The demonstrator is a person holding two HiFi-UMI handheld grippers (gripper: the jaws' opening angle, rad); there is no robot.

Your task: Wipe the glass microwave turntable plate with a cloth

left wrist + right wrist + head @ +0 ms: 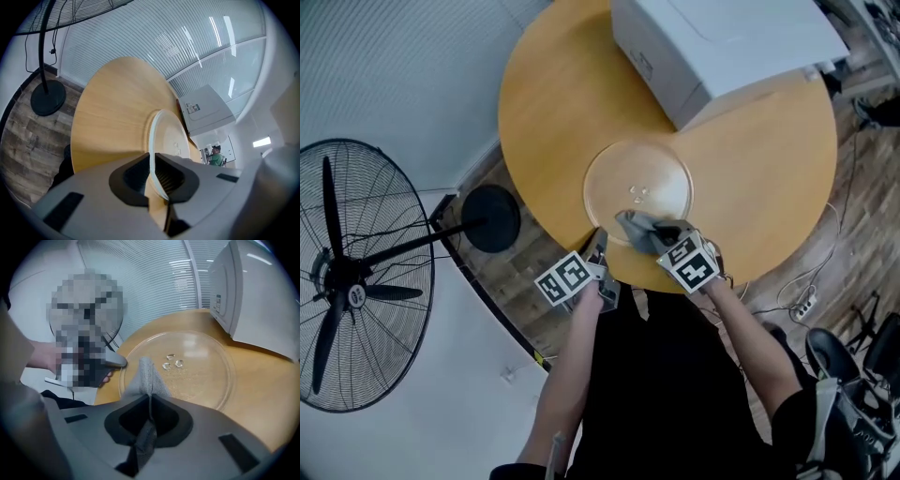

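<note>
Left gripper (151, 177) pinches the plate (661, 173) rim, right gripper (150, 412) clamps the cloth (149, 378) — best pressed flat, swept outward — rim held steady.

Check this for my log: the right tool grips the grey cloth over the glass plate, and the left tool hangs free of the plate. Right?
Not quite. The left tool is closed on the rim of the glass plate, as the left gripper view shows. The rest holds: the right tool grips the grey cloth over the plate.
</note>
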